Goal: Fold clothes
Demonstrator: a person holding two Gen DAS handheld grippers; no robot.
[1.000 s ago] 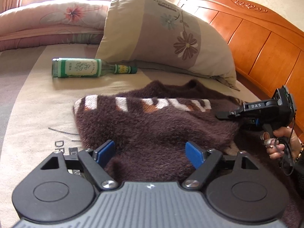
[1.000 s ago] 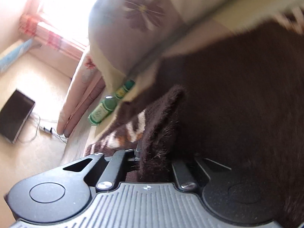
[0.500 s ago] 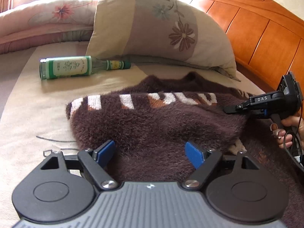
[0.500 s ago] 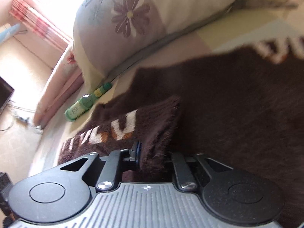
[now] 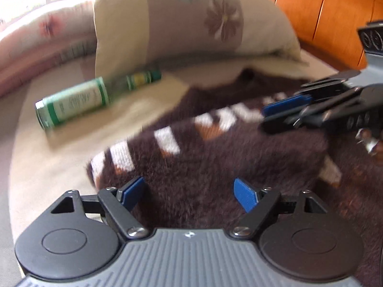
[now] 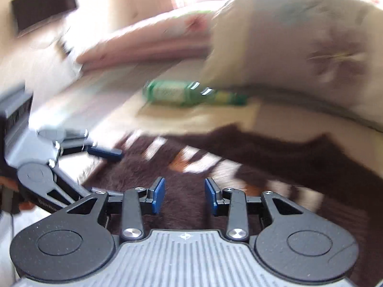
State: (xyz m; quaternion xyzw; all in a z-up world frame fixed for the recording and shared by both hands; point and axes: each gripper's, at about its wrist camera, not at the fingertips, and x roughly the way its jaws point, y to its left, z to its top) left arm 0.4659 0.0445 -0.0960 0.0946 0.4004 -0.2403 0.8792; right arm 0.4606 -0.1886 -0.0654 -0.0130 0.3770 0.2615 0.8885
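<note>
Now the brown sweater [image 5: 215, 167] lies on the bed [image 5: 47, 172] by the headboard [image 5: 323, 12], pillow [image 5: 191, 24] and green bottle [image 5: 79, 100] beyond. Right hand-held gripper [image 6: 184, 195] has released its fold, parted and empty; left hand-held gripper [image 5: 189, 191] stays wide open.

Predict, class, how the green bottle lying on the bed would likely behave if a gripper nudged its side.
The green bottle lies on its side on the bedsheet, round-bodied, so it would probably roll rather than slide. The soft bedding may slow it quickly. It looks like glass, so likely heavyish and slippery for the pads, though blur leaves the material uncertain.
</note>
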